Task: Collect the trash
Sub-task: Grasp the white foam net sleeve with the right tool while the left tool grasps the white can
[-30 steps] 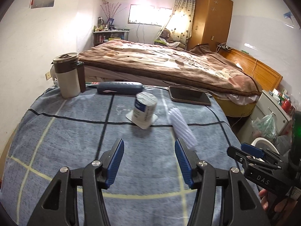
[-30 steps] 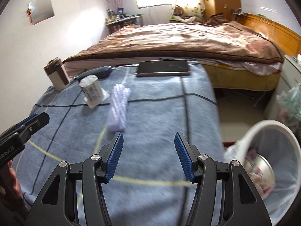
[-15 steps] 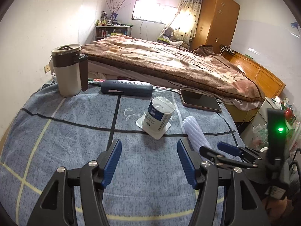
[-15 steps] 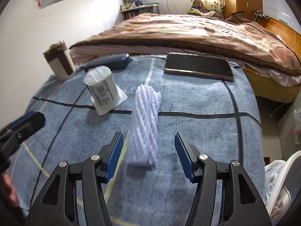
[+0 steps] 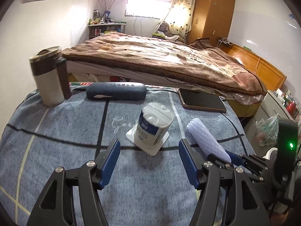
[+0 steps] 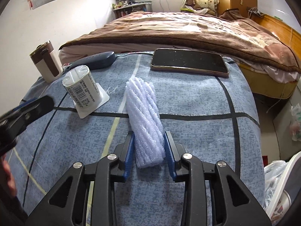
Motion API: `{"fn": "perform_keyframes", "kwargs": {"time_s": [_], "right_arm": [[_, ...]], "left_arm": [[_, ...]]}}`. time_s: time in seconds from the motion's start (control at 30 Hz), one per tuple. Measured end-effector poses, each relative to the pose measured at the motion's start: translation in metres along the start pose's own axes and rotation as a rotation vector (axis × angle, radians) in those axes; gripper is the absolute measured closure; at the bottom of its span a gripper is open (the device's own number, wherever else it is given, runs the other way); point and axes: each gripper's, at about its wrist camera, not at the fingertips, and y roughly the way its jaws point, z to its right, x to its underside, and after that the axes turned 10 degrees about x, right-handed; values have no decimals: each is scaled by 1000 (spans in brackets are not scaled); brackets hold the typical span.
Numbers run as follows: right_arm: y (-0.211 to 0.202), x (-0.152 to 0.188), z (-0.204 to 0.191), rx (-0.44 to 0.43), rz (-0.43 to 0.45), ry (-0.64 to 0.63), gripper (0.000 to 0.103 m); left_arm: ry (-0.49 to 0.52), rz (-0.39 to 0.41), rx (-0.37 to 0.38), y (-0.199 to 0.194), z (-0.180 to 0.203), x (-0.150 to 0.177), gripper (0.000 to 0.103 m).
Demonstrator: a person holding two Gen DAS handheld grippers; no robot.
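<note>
A white foam net sleeve lies rolled up on the blue-grey cloth. My right gripper is closing on the sleeve's near end, with both blue pads touching its sides. In the left wrist view the same sleeve runs into the right gripper at the lower right. An upturned white plastic cup with a blue label stands tilted on its foil lid, just left of the sleeve. My left gripper is a little short of the cup, its jaws opening with nothing between them.
At the cloth's far edge are a dark phone, a dark blue glasses case and a beige-and-brown lidded mug. A white bin lined with a bag stands on the floor at the right. Beyond is a bed with a brown blanket.
The right gripper came forward over the foam sleeve and narrowed its jaws onto it. The left gripper moved closer to the cup and its jaws widened a little.
</note>
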Motion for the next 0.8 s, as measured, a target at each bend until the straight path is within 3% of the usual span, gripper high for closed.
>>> {"fn": "perform_keyframes", "kwargs": {"time_s": [0.37,0.7,0.73,0.8], "right_arm": [[0,4,9,-24,5,51,74],[1,4,12,-38,14,65,74],[1,4,12,-36,14,64,74],[1,5,12,-37,14,65,74]], "left_arm": [[66,-76,-30,46,4,-14,35],[51,-58,-18,62,1,-17,35],[49,-59,-14,63,1,-17,36],[56,-62,-16,65,2,-16,47]]}}
